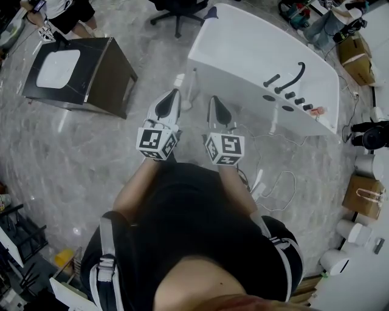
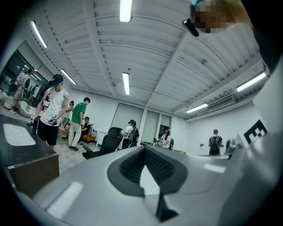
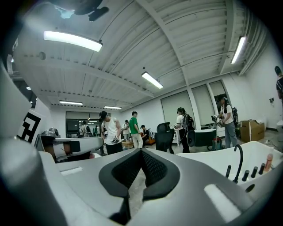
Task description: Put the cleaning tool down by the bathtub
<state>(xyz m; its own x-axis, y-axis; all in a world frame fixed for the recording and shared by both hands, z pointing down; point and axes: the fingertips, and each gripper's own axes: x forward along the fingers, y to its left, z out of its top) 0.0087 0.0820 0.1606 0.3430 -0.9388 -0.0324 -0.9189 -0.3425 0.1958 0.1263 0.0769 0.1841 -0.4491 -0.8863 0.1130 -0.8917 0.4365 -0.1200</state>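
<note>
Both tongs closed and empty, hanging level in front of the tub

The left tongs (image 1: 172, 97) and right tongs (image 1: 215, 103) are each pressing their jaws together on nothing, pointing toward the bathtub (image 1: 243, 54). A slim white handle (image 1: 192, 85), probably the cleaning tool, is standing against the tub's near end, so the set-down is looking done. Steering both tongs wide of it is what matters now. Only the head view is showing that handle. The right gripper view is catching the black faucet (image 3: 239, 160) instead.

Bathtub (image 1: 243, 54): one
Curved black faucet (image 1: 296, 76): one
Grippers: two, the left gripper (image 1: 175, 93) and the right gripper (image 1: 213, 99)
Marker cubes (image 1: 157, 141): two, one per gripper
Black sink cabinet (image 1: 112, 73): one
Black office chair (image 1: 177, 11): one
</note>
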